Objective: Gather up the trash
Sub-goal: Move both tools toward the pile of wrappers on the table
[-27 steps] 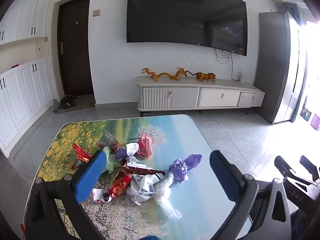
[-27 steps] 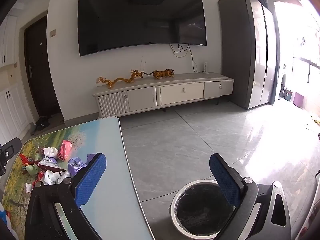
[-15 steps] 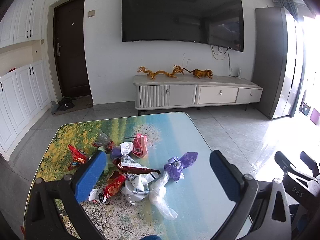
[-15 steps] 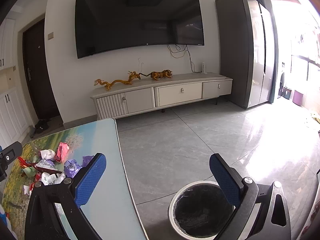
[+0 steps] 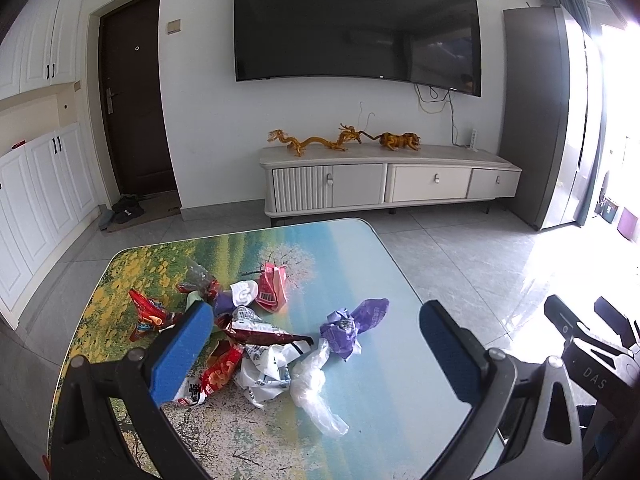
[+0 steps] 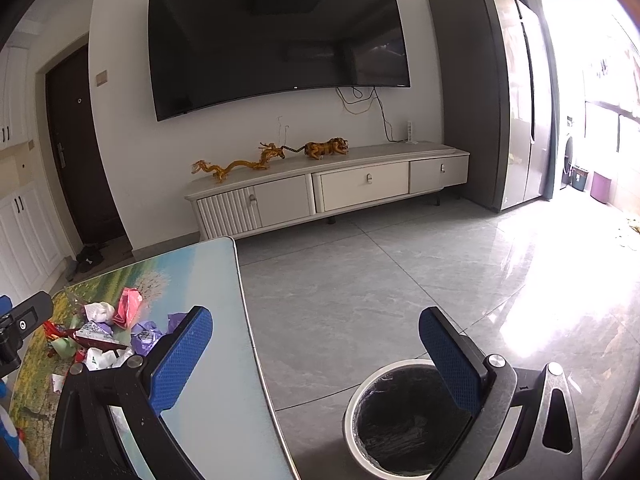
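Now I hold left gripper (image 5: 316,344) wide above trash pile (image 5: 256,332), not touching | right gripper (image 6: 316,356) wide, empty, over bin (image 6: 400,420)

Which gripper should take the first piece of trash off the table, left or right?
Left. The left gripper is open with the wrapper pile on the table framed between its fingers. The right gripper is open beyond the table edge, by the trash bin.
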A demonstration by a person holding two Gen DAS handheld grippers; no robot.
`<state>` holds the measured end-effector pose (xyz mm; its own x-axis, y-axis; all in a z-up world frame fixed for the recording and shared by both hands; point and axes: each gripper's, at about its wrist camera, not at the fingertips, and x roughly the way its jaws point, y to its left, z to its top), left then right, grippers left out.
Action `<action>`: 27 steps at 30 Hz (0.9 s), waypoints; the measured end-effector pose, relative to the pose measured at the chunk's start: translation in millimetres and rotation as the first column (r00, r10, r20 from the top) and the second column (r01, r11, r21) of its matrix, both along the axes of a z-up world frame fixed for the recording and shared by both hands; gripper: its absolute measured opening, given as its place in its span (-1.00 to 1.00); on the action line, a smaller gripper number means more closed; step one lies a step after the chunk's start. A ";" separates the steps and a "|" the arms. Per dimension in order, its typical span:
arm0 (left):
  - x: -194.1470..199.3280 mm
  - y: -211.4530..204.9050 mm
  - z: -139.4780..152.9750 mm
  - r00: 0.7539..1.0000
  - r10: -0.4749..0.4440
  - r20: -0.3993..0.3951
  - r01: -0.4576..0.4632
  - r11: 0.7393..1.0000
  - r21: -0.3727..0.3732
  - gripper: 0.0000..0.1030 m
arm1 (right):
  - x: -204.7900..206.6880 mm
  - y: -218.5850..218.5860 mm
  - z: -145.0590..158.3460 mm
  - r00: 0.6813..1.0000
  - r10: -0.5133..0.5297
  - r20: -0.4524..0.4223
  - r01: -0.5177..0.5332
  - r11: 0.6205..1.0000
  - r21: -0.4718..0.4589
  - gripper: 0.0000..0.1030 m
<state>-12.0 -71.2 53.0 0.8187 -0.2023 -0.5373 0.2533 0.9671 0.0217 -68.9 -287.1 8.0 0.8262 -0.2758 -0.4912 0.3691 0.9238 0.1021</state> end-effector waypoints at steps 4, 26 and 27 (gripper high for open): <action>-1.5 1.8 0.8 1.000 -0.006 0.002 0.006 1.000 -0.003 1.00 | -0.1 1.7 1.5 1.000 -0.001 0.002 0.001 1.000 0.002 1.00; -12.1 36.8 42.7 0.994 -0.057 0.089 0.058 0.998 -0.004 1.00 | 0.6 29.7 36.0 0.998 0.055 -0.013 -0.055 0.998 -0.025 1.00; -13.4 38.7 48.0 0.993 -0.060 0.101 0.061 0.998 -0.001 1.00 | -0.4 31.2 38.0 0.998 0.056 -0.004 -0.056 0.998 -0.033 1.00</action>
